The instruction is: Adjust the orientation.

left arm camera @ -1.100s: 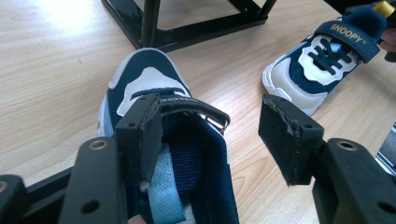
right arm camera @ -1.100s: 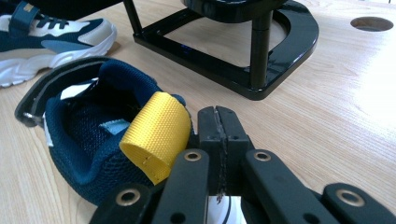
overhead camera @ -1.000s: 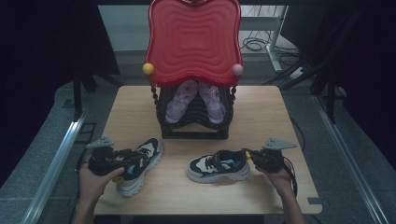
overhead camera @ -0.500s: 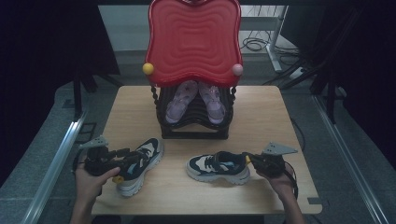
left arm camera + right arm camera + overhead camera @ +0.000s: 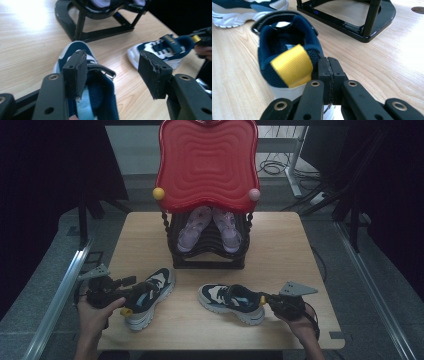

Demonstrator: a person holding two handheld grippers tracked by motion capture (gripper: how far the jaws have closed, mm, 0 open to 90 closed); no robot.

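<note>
From above, two navy-and-white sneakers lay on the tabletop (image 5: 300, 245) near its front edge: the left sneaker (image 5: 148, 296) toward the front left corner, toe angled at the rack, and the right sneaker (image 5: 232, 302) right of centre, toe pointing left. The left gripper (image 5: 122, 292) sat at the heel of the left sneaker, the right gripper (image 5: 267, 301) at the heel of the right one. A black rack (image 5: 207, 242) stood at the middle of the back edge, holding two pale pink shoes (image 5: 210, 225) under a red tray (image 5: 207, 162) with one yellow ball (image 5: 158, 193) and one pink ball (image 5: 254, 194). The left gripper view added what the high view could not: the pads stood wide apart, one pad inside the sneaker's collar, the other clear of the shoe over bare wood, nothing pinched. The right gripper view showed its two pads pressed flat together just beside the yellow heel tab (image 5: 292, 65), against the collar; whether any fabric was caught between them I could not tell. Counted: two sneakers, two pink shoes, two balls, one rack, one tray, two grippers
</note>
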